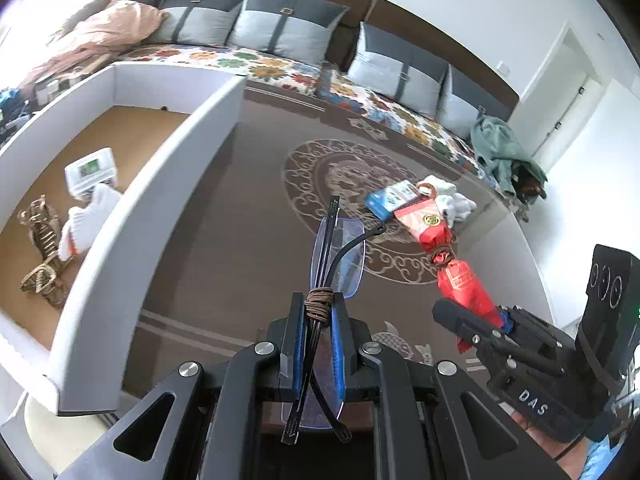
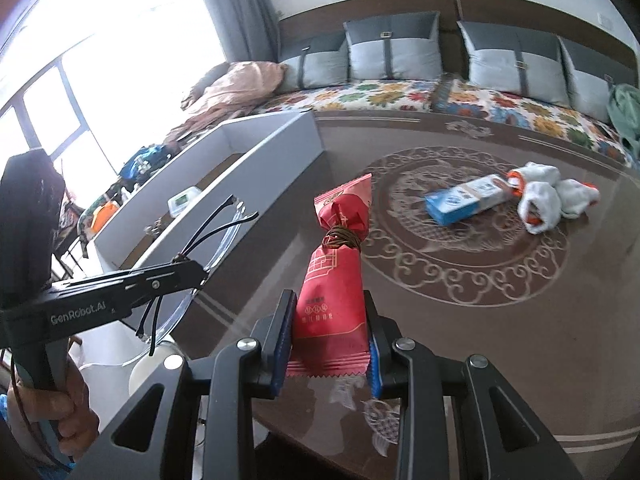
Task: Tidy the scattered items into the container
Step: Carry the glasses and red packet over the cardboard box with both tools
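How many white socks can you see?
3, as far as I can tell. One sock lies inside the white box. Two socks sit bunched on the table beside the blue carton.

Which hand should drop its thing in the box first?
Probably the left. The left gripper holds the glasses close beside the box, while the right gripper, holding the red packet, is farther away.

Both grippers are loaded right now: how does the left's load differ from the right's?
The left gripper pinches folded glasses, clear-lensed and rigid; the right gripper clamps a red packet, opaque and soft. The glasses are near the white box; the packet is over the table. Both are tied with brown cord.
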